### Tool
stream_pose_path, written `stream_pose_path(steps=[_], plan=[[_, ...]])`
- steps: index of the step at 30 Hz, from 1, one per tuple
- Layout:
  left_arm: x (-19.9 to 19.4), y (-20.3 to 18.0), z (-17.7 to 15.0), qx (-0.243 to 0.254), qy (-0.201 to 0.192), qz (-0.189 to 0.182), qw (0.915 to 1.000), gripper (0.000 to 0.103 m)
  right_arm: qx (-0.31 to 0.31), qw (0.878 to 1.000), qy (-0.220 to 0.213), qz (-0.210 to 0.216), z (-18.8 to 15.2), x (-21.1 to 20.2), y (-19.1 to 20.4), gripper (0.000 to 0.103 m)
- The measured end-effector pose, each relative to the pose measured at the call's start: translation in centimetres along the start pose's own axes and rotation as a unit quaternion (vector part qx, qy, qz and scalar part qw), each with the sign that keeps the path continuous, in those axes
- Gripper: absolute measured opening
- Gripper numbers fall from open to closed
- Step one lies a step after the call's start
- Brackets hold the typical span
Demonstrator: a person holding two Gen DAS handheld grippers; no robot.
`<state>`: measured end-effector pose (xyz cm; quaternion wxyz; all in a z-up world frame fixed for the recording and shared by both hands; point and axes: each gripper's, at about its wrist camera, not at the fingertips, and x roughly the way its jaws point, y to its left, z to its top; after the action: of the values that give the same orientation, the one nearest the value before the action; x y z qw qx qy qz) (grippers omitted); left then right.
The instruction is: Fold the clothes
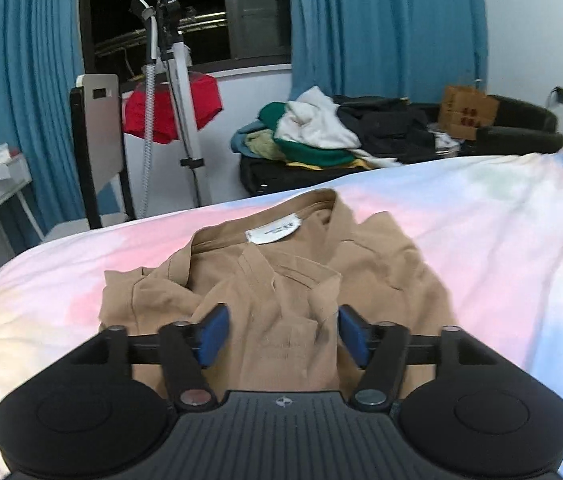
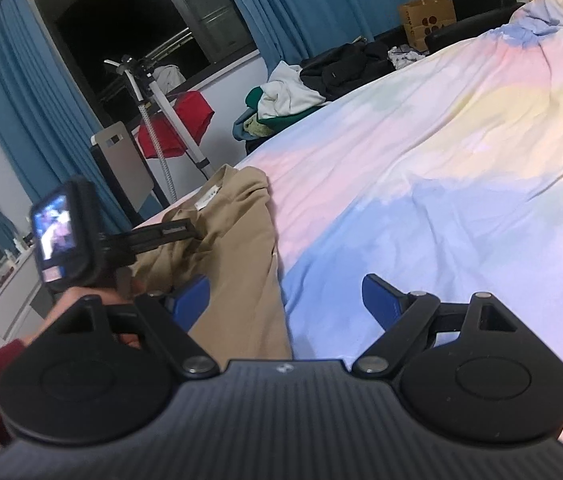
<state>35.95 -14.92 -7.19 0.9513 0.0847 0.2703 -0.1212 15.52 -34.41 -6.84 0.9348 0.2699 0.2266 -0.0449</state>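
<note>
Pastel bedding (image 1: 461,216) is covering a bed in front of blue curtains (image 1: 381,20) and a dark window. From the left wrist view, a tan shirt (image 1: 273,272) is lying half folded on the bed, collar label facing up, while the left tongs (image 1: 283,330) are hanging released above its near folds. From the right wrist view, the right tongs (image 2: 285,300) are spreading wide, gripping nothing, over the shirt's edge and bedding.

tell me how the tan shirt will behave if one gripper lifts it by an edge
Probably floppy: the shirt lies in soft creases and folds, so it would drape and unfold. It looks thin, so likely light. Pushed, it would likely bunch on the bedsheet.
</note>
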Motion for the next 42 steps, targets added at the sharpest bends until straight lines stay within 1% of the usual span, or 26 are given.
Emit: stream_pose_path(steps=[2, 4, 5, 6, 8, 11, 16, 18, 20, 22, 24, 25, 26, 27, 28, 30, 31, 32, 34, 35, 36, 39, 41, 42], plan=[[-2.7, 1.0, -0.2, -0.014, 0.001, -0.019, 0.9997, 0.073, -0.005, 1.000, -0.004, 0.001, 0.1, -0.2, 0.2, 0.085], [-6.4, 3.5, -1.0, -0.058, -0.003, -0.043, 0.9974, 0.079, -0.007, 1.000, -0.008, 0.004, 0.1, -0.5, 0.4, 0.085], [-8.0, 4.9, -1.6, -0.084, -0.001, -0.050, 0.9952, 0.083, -0.009, 1.000, -0.008, 0.008, 0.1, -0.6, 0.6, 0.085], [-9.5, 6.4, -2.5, -0.112, 0.012, -0.055, 0.9920, 0.084, -0.011, 1.000, -0.009, 0.011, 0.1, -0.8, 0.8, 0.085], [-12.6, 9.5, -4.9, -0.164, 0.047, -0.073, 0.9827, 0.083, -0.015, 1.000, -0.010, 0.018, 0.1, -1.1, 1.1, 0.085], [-16.9, 13.5, -8.7, -0.225, 0.093, -0.093, 0.9654, 0.083, -0.026, 0.999, -0.008, 0.028, -0.1, -1.5, 1.9, 0.085], [-21.7, 17.0, -14.4, -0.252, 0.177, -0.085, 0.9475, 0.081, -0.031, 0.998, 0.008, 0.049, -0.6, -2.1, 2.9, 0.085], [-23.0, 17.2, -15.8, -0.239, 0.215, -0.088, 0.9428, 0.079, -0.034, 0.998, 0.012, 0.054, -0.7, -2.6, 3.3, 0.085], [-24.4, 17.1, -17.0, -0.223, 0.243, -0.088, 0.9399, 0.078, -0.037, 0.997, 0.016, 0.060, -1.0, -3.1, 3.8, 0.085], [-25.7, 16.9, -18.2, -0.204, 0.277, -0.077, 0.9359, 0.076, -0.045, 0.997, 0.018, 0.060, -1.4, -3.4, 4.3, 0.085], [-26.6, 16.6, -19.2, -0.192, 0.306, -0.073, 0.9296, 0.069, -0.050, 0.996, 0.029, 0.063, -1.9, -3.5, 4.7, 0.085], [-27.0, 16.4, -19.7, -0.194, 0.314, -0.074, 0.9264, 0.067, -0.056, 0.996, 0.033, 0.064, -2.2, -3.4, 5.0, 0.085], [-27.4, 16.2, -20.1, -0.195, 0.321, -0.073, 0.9239, 0.063, -0.062, 0.995, 0.038, 0.065, -2.5, -3.3, 5.3, 0.085], [-27.9, 15.9, -20.3, -0.192, 0.326, -0.069, 0.9233, 0.052, -0.068, 0.995, 0.043, 0.066, -2.8, -3.3, 5.6, 0.085], [-28.3, 15.6, -20.4, -0.186, 0.328, -0.066, 0.9239, 0.047, -0.074, 0.994, 0.047, 0.067, -3.1, -3.2, 5.9, 0.085], [-29.3, 14.8, -20.1, -0.158, 0.317, -0.070, 0.9325, 0.030, -0.080, 0.993, 0.057, 0.071, -3.6, -3.0, 6.3, 0.085], [-30.0, 14.2, -19.8, -0.139, 0.307, -0.064, 0.9394, 0.022, -0.081, 0.992, 0.062, 0.074, -3.8, -3.0, 6.4, 0.085], [-30.7, 13.7, -19.5, -0.119, 0.297, -0.057, 0.9457, 0.011, -0.082, 0.991, 0.066, 0.077, -4.0, -3.0, 6.5, 0.085], [-32.5, 12.0, -18.9, -0.065, 0.269, -0.049, 0.9596, 0.010, -0.074, 0.991, 0.073, 0.085, -4.0, -2.9, 6.4, 0.085], [-33.3, 10.9, -18.5, -0.039, 0.256, -0.050, 0.9647, 0.009, -0.071, 0.991, 0.077, 0.089, -4.1, -2.8, 6.3, 0.085], [-33.9, 9.7, -18.2, -0.018, 0.247, -0.056, 0.9671, 0.009, -0.059, 0.990, 0.083, 0.096, -4.0, -2.7, 6.1, 0.085], [-35.6, 6.8, -18.4, 0.039, 0.226, -0.083, 0.9698, 0.009, -0.016, 0.987, 0.105, 0.124, -4.0, -2.0, 5.2, 0.085], [-36.1, 4.9, -19.0, 0.070, 0.220, -0.096, 0.9682, 0.009, 0.011, 0.982, 0.119, 0.148, -4.0, -1.5, 4.8, 0.085], [-36.2, 4.4, -19.3, 0.076, 0.221, -0.104, 0.9668, 0.009, 0.023, 0.979, 0.126, 0.161, -4.0, -1.3, 4.6, 0.085]])
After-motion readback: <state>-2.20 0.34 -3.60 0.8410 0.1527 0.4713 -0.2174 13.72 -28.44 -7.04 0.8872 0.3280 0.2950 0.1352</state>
